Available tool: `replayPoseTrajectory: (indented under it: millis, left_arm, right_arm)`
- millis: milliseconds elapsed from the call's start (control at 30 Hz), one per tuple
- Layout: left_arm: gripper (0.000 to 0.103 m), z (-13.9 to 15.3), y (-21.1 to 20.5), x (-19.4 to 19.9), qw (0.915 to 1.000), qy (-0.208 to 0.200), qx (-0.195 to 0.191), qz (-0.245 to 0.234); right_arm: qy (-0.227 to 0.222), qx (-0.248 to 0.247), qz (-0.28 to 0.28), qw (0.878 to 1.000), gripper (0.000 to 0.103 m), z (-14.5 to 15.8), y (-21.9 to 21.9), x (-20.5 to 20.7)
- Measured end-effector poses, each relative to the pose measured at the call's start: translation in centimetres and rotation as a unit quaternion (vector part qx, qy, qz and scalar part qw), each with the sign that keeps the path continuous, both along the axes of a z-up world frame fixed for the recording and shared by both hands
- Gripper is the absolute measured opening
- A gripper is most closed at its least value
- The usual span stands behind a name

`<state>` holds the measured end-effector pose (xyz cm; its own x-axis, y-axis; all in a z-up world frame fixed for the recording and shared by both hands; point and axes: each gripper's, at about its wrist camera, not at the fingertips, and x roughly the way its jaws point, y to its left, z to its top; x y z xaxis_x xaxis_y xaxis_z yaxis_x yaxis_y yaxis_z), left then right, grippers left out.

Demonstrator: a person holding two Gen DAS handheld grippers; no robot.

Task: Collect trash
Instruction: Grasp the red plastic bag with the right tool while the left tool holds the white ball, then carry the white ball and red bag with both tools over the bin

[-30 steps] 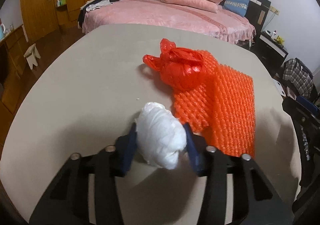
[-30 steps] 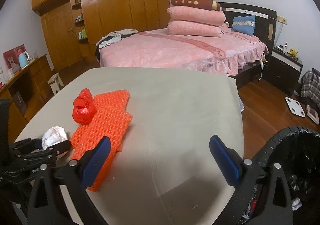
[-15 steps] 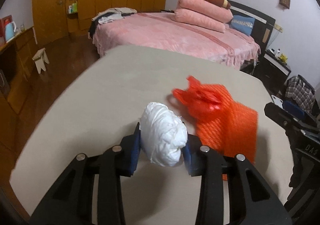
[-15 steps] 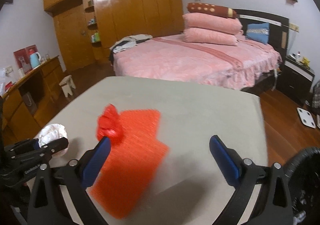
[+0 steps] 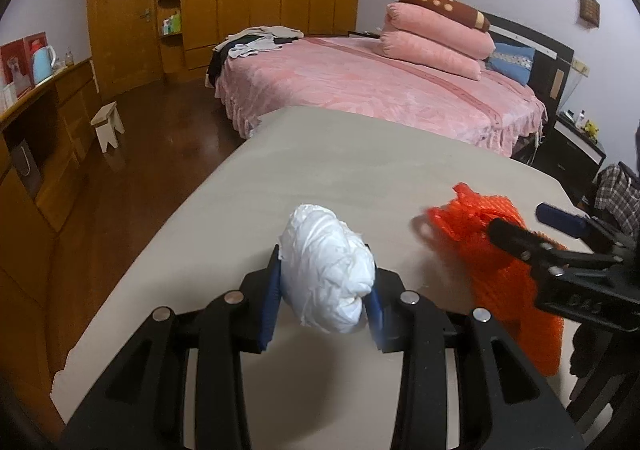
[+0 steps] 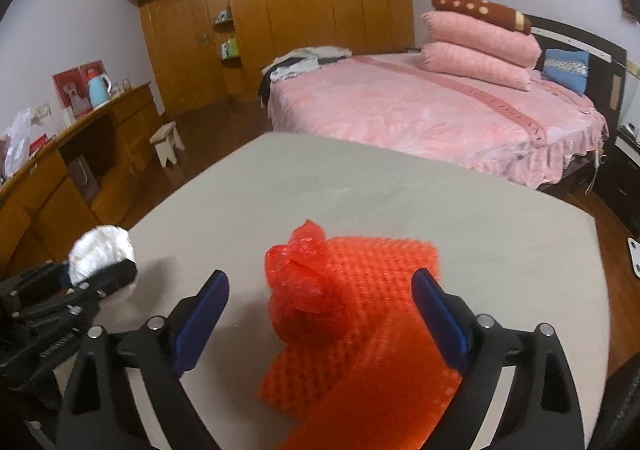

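Wad [image 5: 329, 268] clamped in left hand-held gripper [image 5: 325, 292] | bag [image 6: 302, 292] between right hand-held gripper [image 6: 322, 308] jaws, closing

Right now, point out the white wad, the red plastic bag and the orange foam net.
white wad [image 5: 328, 266], left wrist view, middle.
red plastic bag [image 6: 300, 270], right wrist view, crumpled body.
orange foam net [image 6: 380, 290], right wrist view, mesh.

The white wad [image 5: 328, 270] looks like crumpled thin plastic or paper, wrinkled and matt. The red bag [image 6: 300, 274] is glossy, crinkled plastic film; the orange sheet [image 6: 372, 330] under it is bumpy bubble wrap. The table [image 6: 400, 202] is smooth and matt beige. The far wardrobe [image 6: 320, 2] is glossy varnished wood, and the bedspread [image 6: 420, 110] soft pink cloth.
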<state>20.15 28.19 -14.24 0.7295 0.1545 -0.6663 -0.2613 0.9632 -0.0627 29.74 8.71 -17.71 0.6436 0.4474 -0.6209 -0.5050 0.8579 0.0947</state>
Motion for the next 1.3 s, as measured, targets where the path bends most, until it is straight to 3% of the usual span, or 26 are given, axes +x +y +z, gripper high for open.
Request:
replayPoseTrajectory:
  millis: [200,300,367,400,733,1300]
  left_arm:
    - [0.035,-0.2,0.9,-0.4,0.9999,-0.002,-0.007,0.009]
    - [0.035,-0.2,1.1,-0.3,0.9999,-0.004,-0.009,0.011]
    - [0.035,-0.2,1.1,-0.2,0.9999,-0.005,-0.009,0.011]
    - [0.035,-0.1,1.2,-0.1,0.9999,-0.005,-0.009,0.011]
    - [0.035,1.4,0.3,-0.7,0.9997,-0.022,0.001,0.008]
    - [0.035,8.8,-5.2,-4.2,0.9957,-0.088,0.012,-0.025]
  right_arm:
    - [0.015,-0.029,0.018,0.999,0.078,-1.6,1.9,0.5]
    - [0.03,-0.041,0.023,0.998,0.064,-2.4,2.4,0.6]
    - [0.038,-0.045,0.025,0.998,0.048,-2.8,2.5,0.7]
    - [0.04,-0.046,0.026,0.998,0.046,-2.9,2.5,0.6]
    - [0.003,-0.006,0.04,0.999,0.044,0.8,1.5,-0.9]
    - [-0.053,0.055,0.027,0.997,0.044,8.9,-4.6,-6.2]
